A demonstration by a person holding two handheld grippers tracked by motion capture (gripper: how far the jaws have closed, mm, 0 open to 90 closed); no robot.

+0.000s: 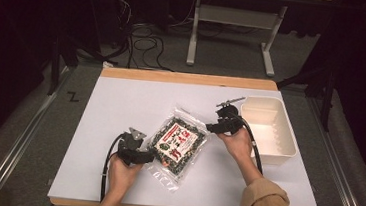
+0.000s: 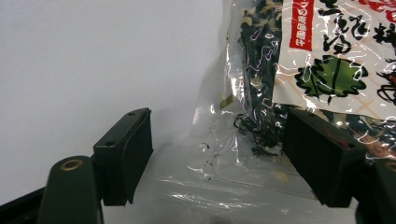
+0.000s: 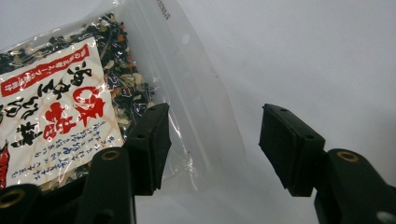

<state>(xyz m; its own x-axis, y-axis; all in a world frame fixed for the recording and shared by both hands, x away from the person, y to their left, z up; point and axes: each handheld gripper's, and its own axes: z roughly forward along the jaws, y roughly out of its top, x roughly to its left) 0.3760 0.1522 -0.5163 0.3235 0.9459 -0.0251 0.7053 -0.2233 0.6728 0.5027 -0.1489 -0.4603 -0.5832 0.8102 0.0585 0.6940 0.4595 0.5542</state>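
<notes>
Grippers at a packet of dried greens

The left gripper [image 1: 147,156] and right gripper [image 1: 209,127], both unclenched, straddle opposite edges of the packet [image 1: 177,143] mid-table; a white tray [image 1: 283,153] sits just right of it.

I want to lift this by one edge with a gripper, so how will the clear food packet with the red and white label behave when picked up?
The packet will probably sag: its film is thin and crinkled, with loose flakes inside. The glossy clear margin may slip between the pads. It looks light for its size, lying flat on the table, so a push would likely slide it.
</notes>
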